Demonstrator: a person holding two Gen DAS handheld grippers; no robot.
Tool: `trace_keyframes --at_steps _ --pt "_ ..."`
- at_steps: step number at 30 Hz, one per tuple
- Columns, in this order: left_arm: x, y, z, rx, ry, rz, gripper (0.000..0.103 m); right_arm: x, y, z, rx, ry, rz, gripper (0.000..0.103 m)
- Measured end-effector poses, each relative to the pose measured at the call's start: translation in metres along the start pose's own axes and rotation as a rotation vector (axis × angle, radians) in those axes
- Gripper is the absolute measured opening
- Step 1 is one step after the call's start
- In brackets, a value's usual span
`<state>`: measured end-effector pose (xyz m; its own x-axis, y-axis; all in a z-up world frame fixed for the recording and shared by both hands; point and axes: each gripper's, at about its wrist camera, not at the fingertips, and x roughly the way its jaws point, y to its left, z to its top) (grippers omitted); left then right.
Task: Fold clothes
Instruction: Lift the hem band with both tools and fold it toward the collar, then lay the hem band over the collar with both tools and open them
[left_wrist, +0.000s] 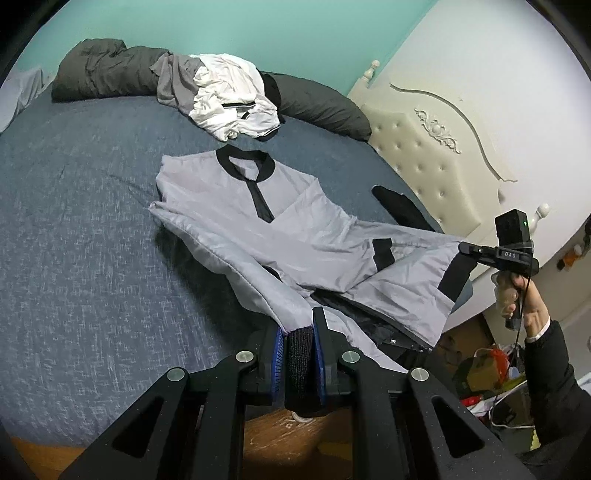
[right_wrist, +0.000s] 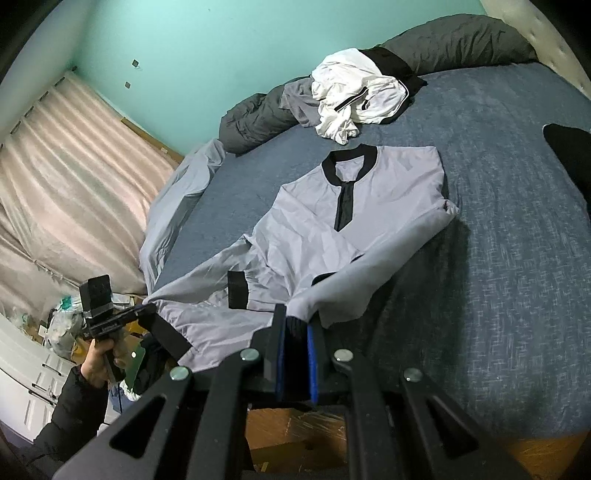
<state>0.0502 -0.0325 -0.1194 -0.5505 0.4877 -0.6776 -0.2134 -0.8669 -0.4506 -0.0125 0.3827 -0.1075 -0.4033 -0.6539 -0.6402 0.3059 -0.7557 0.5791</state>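
A grey jacket (left_wrist: 236, 206) with black collar, placket, cuffs and hem lies front up on the blue bed (left_wrist: 74, 221), collar at the far end. My left gripper (left_wrist: 299, 325) is shut on one corner of its black hem band. Off to the right, my right gripper (left_wrist: 463, 248) pinches the other hem corner. In the right wrist view the jacket (right_wrist: 306, 221) stretches away from my right gripper (right_wrist: 295, 321), shut on the black hem, and my left gripper (right_wrist: 149, 310) holds the far corner at the left. The hem hangs raised between both grippers, past the bed's near edge.
A heap of white and grey clothes (left_wrist: 229, 99) rests at the far side against dark grey bedding (left_wrist: 103, 70). A black garment (left_wrist: 402, 206) lies by the cream headboard (left_wrist: 424, 147). Pink curtains (right_wrist: 74, 184) and floor clutter (right_wrist: 62, 325) are at the left.
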Motion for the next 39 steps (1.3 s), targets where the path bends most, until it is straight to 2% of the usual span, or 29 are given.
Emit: trace_keyframes --at_steps 12,23,29,39 --pt "0.018 0.032 0.055 -0.048 -0.016 -0.023 0.015 0.022 -0.014 0.038 0.034 0.012 -0.003 0.009" --pt "0.049 0.073 0.143 -0.118 -0.064 -0.004 0.015 0.052 -0.04 0.116 0.097 -0.031 0.024 0.009" --pt "0.074 0.101 0.183 -0.171 -0.08 -0.007 0.015 0.071 -0.061 0.16 0.106 -0.028 0.012 0.009" --pt "0.135 0.151 0.251 -0.22 -0.057 0.03 0.015 0.118 -0.119 0.226 0.161 -0.012 -0.047 0.009"
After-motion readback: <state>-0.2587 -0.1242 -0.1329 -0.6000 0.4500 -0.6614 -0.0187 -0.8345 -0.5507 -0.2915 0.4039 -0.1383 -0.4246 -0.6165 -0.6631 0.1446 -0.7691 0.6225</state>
